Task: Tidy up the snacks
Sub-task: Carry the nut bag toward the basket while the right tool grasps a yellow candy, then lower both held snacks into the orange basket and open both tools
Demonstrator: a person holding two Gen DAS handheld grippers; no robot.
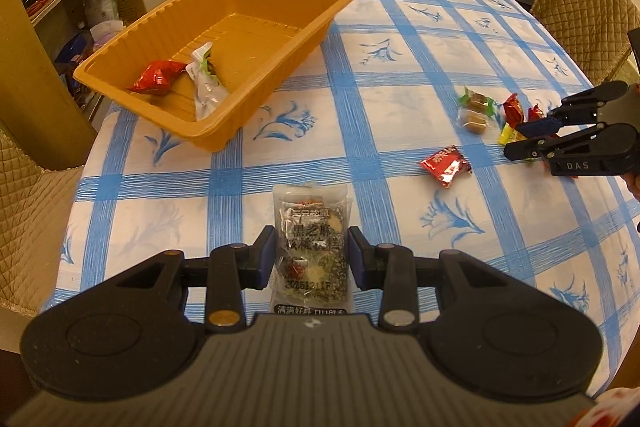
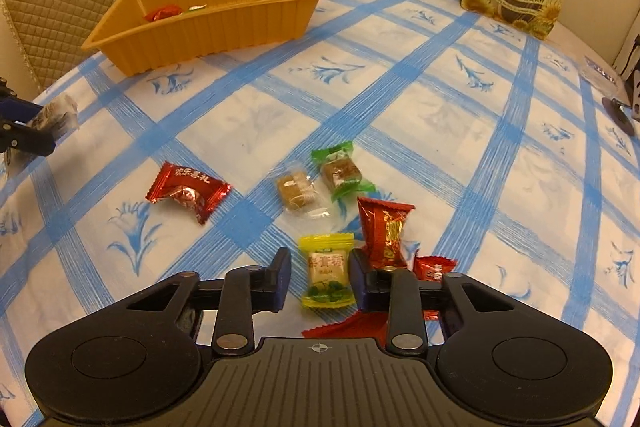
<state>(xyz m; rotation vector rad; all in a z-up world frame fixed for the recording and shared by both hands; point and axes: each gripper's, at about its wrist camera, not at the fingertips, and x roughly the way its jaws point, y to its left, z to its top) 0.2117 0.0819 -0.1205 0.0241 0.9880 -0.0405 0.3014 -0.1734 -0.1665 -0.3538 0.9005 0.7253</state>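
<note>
Left wrist view: left hand-held gripper (image 1: 311, 253) has both pads pinched on a clear sesame snack pack (image 1: 311, 247), just over the table (image 1: 400, 39). Right hand-held gripper (image 2: 320, 277) sits open around a yellow candy (image 2: 327, 277) lying on the cloth, right pad touching, left apart. Orange tray (image 1: 320, 27) already holds two snacks.

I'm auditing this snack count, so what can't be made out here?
- Right wrist view: the orange tray wall hides most of its contents.
- Right wrist view: the right gripper covers the red wrapper beneath.
- Left wrist view: the left gripper body cuts off the sesame snack packet bottom.
</note>
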